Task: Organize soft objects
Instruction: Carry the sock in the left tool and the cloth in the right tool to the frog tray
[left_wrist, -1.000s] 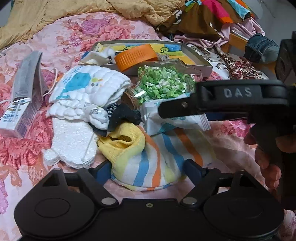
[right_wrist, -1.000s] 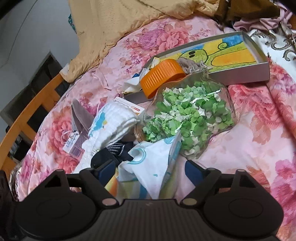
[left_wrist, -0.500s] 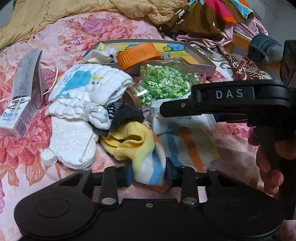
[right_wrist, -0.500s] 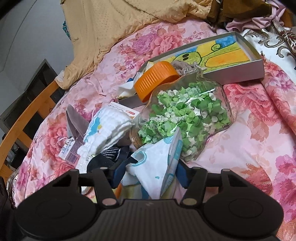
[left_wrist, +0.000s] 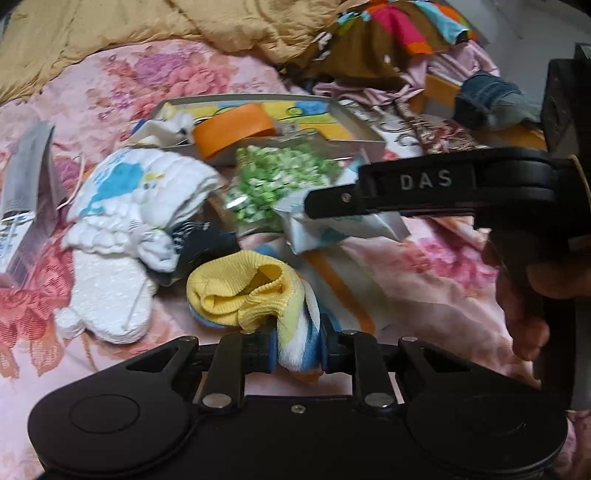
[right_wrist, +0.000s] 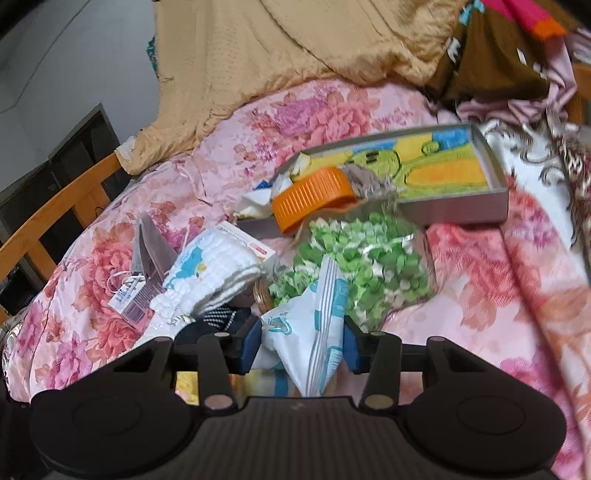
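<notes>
My left gripper (left_wrist: 295, 349) is shut on a yellow, white and blue striped sock (left_wrist: 255, 295), bunched up on the floral bedspread. My right gripper (right_wrist: 301, 345) is shut on a white and blue tissue packet (right_wrist: 314, 325); in the left wrist view it reaches in from the right over the packet (left_wrist: 332, 229). A folded white cloth with a blue print (left_wrist: 144, 195) lies to the left, over a white fluffy sock (left_wrist: 107, 295) and a dark sock (left_wrist: 201, 243).
A clear jar of green paper bits (right_wrist: 362, 258) with an orange lid (right_wrist: 314, 197) lies beside an open shallow box (right_wrist: 461, 210). A small carton (left_wrist: 26, 221) stands at the left. A tan blanket (right_wrist: 295, 55) and piled clothes (left_wrist: 388, 44) lie behind. A wooden bed rail (right_wrist: 55, 206) is far left.
Both grippers closed: the left on the striped sock, gathering it into a bunch, the right on the tissue packet. Both have pulled their items slightly back.
</notes>
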